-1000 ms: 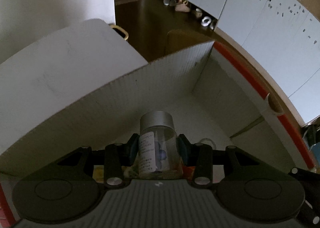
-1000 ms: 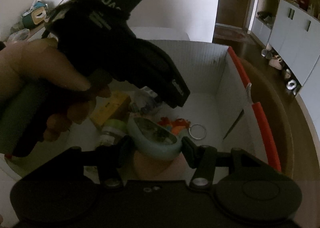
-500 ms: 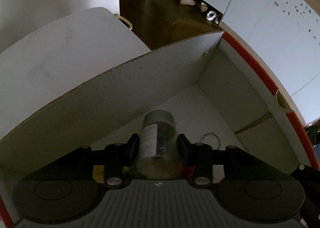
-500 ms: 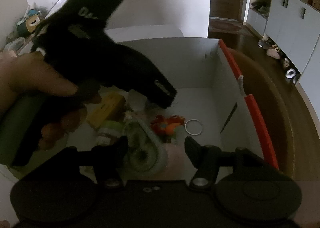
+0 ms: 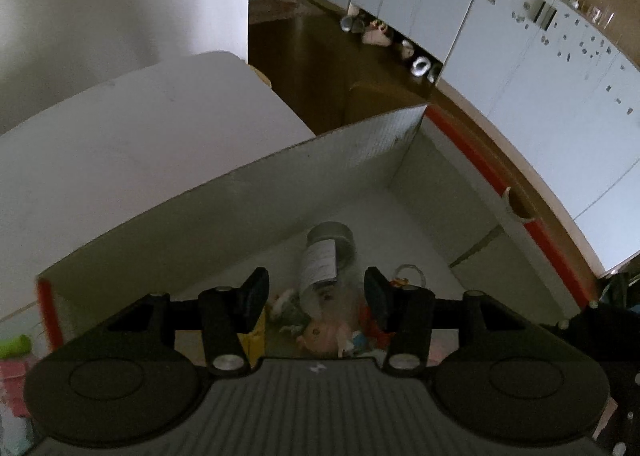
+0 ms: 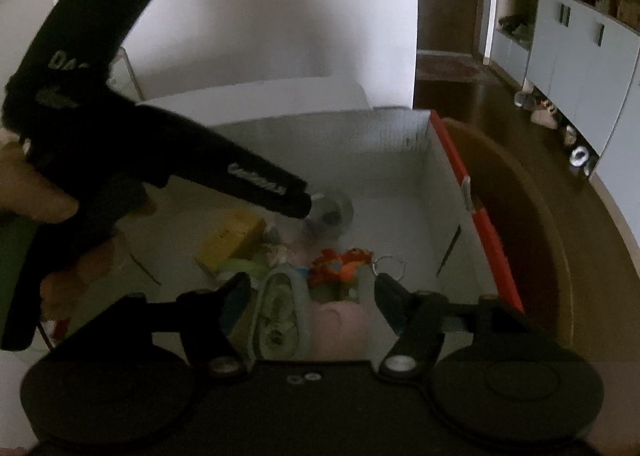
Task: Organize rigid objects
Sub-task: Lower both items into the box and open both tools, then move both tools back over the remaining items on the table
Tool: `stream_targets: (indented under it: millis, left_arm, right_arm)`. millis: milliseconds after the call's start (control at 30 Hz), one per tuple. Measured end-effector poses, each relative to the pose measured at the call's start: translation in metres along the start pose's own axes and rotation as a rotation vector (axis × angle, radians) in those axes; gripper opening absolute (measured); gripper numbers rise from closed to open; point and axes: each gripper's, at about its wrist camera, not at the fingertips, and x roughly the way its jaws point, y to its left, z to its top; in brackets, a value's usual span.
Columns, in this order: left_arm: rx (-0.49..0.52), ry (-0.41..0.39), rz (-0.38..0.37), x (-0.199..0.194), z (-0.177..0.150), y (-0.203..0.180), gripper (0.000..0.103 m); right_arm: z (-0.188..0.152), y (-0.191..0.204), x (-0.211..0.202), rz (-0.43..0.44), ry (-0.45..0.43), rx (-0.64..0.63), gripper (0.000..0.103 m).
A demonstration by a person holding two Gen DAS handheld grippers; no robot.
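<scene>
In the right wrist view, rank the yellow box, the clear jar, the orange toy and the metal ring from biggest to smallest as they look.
1. yellow box
2. orange toy and clear jar: look alike; the left gripper partly hides the jar, so no ranking between them
3. metal ring

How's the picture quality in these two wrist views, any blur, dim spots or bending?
Left wrist view: dim box interior, jar smeared, cabinet line bowed by the fisheye. Right wrist view: left gripper motion-blurred, the box's contents dark, corners vignetted.

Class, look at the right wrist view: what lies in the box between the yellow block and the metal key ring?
In the right wrist view, an orange and red toy lies between the yellow block and the key ring, with a pale, blurred item beside it.
</scene>
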Motion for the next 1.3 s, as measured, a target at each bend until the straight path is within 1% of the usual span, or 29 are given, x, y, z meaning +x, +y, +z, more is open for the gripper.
stream_targets:
  millis: [133, 233, 433, 567, 633, 700, 833, 900, 967, 1067, 1133, 1200, 1300]
  left_arm:
    - [-0.010, -0.038, -0.014, -0.022, -0.008, 0.004, 0.052]
    - [0.004, -0.070, -0.017, -0.038, -0.011, 0.004, 0.052]
    - [0.020, -0.117, -0.029, -0.074, -0.028, 0.010, 0.052]
    - [0.010, -0.146, -0.034, -0.094, -0.038, 0.016, 0.057]
    - [0.004, -0.158, -0.036, -0.102, -0.043, 0.020, 0.057]
    - [0.003, -0.169, -0.030, -0.112, -0.049, 0.024, 0.057]
    - [-0.009, -0.184, -0.022, -0.127, -0.062, 0.039, 0.057]
    - [-0.017, -0.187, -0.024, -0.134, -0.067, 0.046, 0.062]
    - [-0.025, -0.196, -0.019, -0.141, -0.074, 0.054, 0.063]
    - [-0.029, -0.203, -0.014, -0.150, -0.084, 0.067, 0.064]
    - [-0.033, -0.205, -0.008, -0.156, -0.091, 0.078, 0.067]
    - [-0.038, -0.215, -0.002, -0.162, -0.096, 0.088, 0.071]
    - [-0.043, -0.222, 0.008, -0.170, -0.101, 0.107, 0.072]
  right_arm:
    - [0.001, 0.007, -0.013, 0.007, -0.023, 0.003, 0.070]
    - [0.001, 0.010, -0.024, 0.014, -0.043, 0.012, 0.071]
    - [-0.002, 0.017, -0.043, 0.018, -0.082, 0.026, 0.074]
    - [-0.004, 0.024, -0.051, 0.020, -0.098, 0.021, 0.077]
    - [-0.004, 0.031, -0.053, 0.021, -0.103, 0.024, 0.079]
    - [-0.004, 0.037, -0.057, 0.021, -0.110, 0.023, 0.083]
    - [-0.003, 0.049, -0.060, 0.025, -0.124, 0.030, 0.086]
    - [-0.003, 0.055, -0.060, 0.028, -0.129, 0.036, 0.088]
    - [-0.004, 0.064, -0.060, 0.035, -0.130, 0.038, 0.088]
    - [-0.005, 0.078, -0.061, 0.048, -0.138, 0.038, 0.091]
    - [-0.005, 0.089, -0.062, 0.057, -0.147, 0.035, 0.093]
    - [-0.006, 0.100, -0.063, 0.063, -0.156, 0.029, 0.100]
    - [-0.007, 0.118, -0.063, 0.072, -0.173, 0.019, 0.101]
